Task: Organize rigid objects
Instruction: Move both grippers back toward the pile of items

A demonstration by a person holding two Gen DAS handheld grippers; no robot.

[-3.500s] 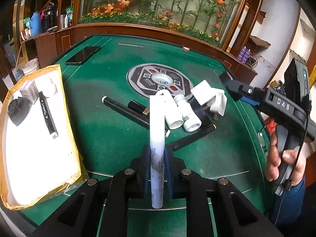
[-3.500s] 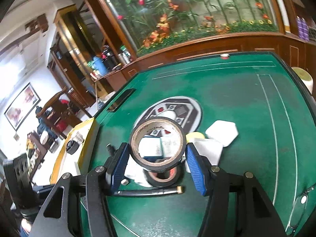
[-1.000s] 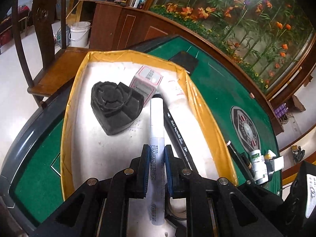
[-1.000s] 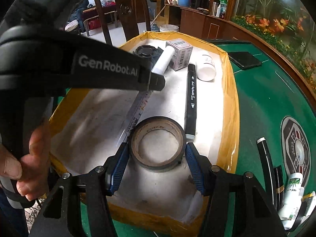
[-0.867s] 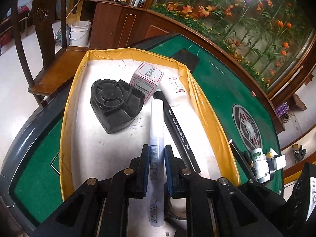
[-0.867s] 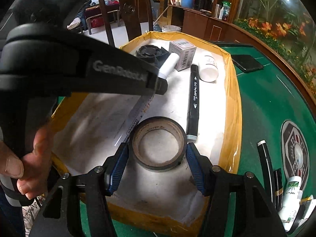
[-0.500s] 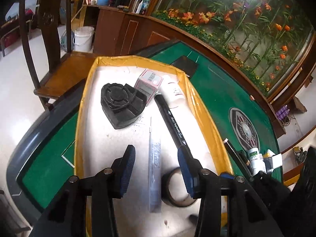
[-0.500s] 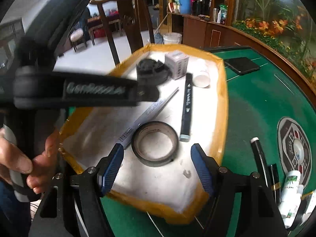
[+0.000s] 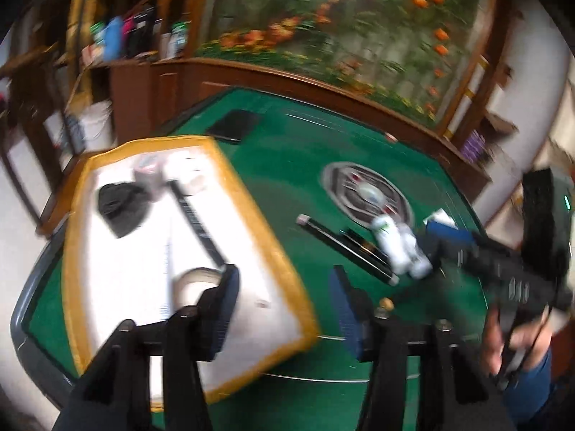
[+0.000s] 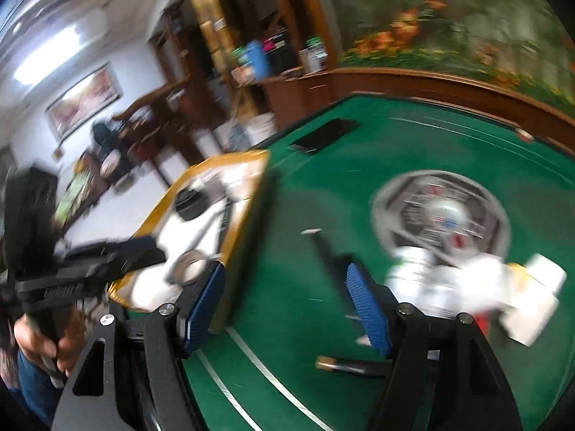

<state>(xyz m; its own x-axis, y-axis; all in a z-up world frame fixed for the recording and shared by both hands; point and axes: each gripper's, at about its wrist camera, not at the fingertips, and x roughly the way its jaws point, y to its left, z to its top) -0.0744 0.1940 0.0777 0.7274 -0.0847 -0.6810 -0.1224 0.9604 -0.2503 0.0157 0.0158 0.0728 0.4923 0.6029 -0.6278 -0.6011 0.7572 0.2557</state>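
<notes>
1. The remaining clutter is sitting bunched on the green felt table: two white plastic bottles with green labels are lying against long black pens and a white plug-like block. A reach into that pile is risking a nudge that sends a bottle rolling, or a grab that catches two things at once, because they are touching.
2. Both views are smearing with motion, so aiming from them is looking unreliable; a fast approach could be striking the raised yellow rim of the white-lined tray.
3. Already lying in the tray are a roll of dark tape, a slim white pen, a black marker and a black heart-shaped piece.
4. The left gripper is hanging above the tray's near corner, jaws spread wide and holding nothing.
5. The right gripper is angling toward the clutter, its blue-padded jaws likewise wide apart and empty, the tray's edge just beside its left finger.
</notes>
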